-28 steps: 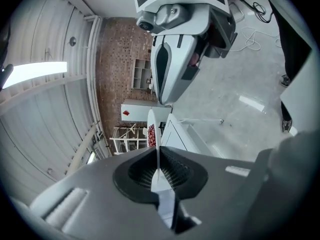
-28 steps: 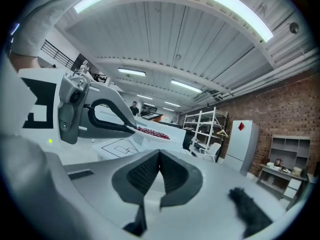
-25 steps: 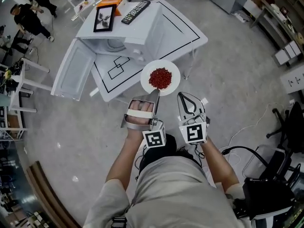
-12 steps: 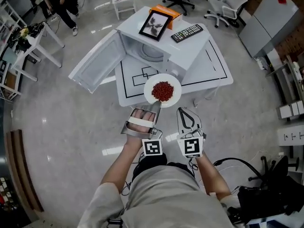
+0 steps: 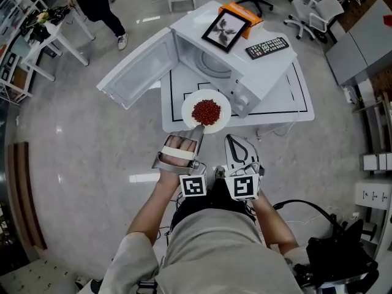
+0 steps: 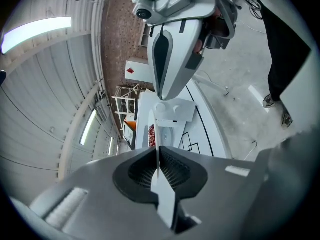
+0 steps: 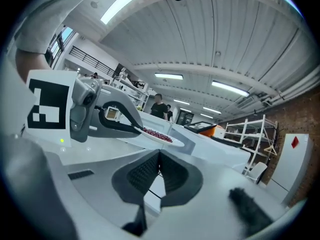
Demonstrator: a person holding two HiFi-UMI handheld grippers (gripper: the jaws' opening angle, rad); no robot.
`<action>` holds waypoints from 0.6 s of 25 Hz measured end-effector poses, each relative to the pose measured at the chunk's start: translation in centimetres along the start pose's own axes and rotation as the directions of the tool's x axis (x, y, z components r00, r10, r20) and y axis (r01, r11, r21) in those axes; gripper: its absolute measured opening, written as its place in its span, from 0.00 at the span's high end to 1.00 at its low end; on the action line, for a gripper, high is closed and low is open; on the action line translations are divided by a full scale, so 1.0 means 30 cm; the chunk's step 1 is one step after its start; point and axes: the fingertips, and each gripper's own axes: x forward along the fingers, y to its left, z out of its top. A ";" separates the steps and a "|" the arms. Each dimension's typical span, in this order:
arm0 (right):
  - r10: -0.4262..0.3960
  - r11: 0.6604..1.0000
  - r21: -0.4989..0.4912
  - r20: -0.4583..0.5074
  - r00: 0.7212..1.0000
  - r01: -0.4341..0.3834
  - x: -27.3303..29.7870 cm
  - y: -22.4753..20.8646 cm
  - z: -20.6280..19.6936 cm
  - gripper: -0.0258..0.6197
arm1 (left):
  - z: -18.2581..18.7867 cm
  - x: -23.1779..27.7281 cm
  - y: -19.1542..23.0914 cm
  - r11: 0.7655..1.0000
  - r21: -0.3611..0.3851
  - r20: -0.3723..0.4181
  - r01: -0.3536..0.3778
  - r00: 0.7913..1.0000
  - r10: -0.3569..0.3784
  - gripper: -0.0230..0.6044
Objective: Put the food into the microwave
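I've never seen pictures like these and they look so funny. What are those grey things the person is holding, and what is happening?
A person holds a pinching tool in each hand; each has two fingers. One picture comes from a camera on the person's head, looking down. The other two come from cameras riding on the tools. The left gripper pinches the rim of a plate of red food. The right gripper is shut and empty. Ahead, a microwave stands on a white table with its door open. On top lie a picture frame, an orange box and a remote.
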 end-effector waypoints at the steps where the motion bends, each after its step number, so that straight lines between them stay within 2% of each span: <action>1: 0.011 1.000 -0.020 0.011 1.000 -0.011 0.023 -0.006 0.004 0.94 | -0.013 0.016 0.004 1.000 0.003 -0.017 -0.004 1.000 0.004 0.92; 4: 0.081 0.994 -0.076 0.039 0.996 -0.078 0.081 -0.004 0.019 0.94 | -0.052 0.043 -0.012 1.000 -0.005 -0.074 0.012 0.997 -0.012 0.92; 10: 0.201 0.976 -0.098 0.086 0.976 -0.193 0.158 -0.023 0.043 0.94 | -0.121 0.060 -0.012 0.999 -0.031 -0.208 0.035 0.977 -0.041 0.92; 15: 0.271 0.956 -0.145 0.105 0.957 -0.255 0.200 -0.016 0.051 0.94 | -0.144 0.088 -0.006 0.999 -0.041 -0.266 0.036 0.963 -0.045 0.92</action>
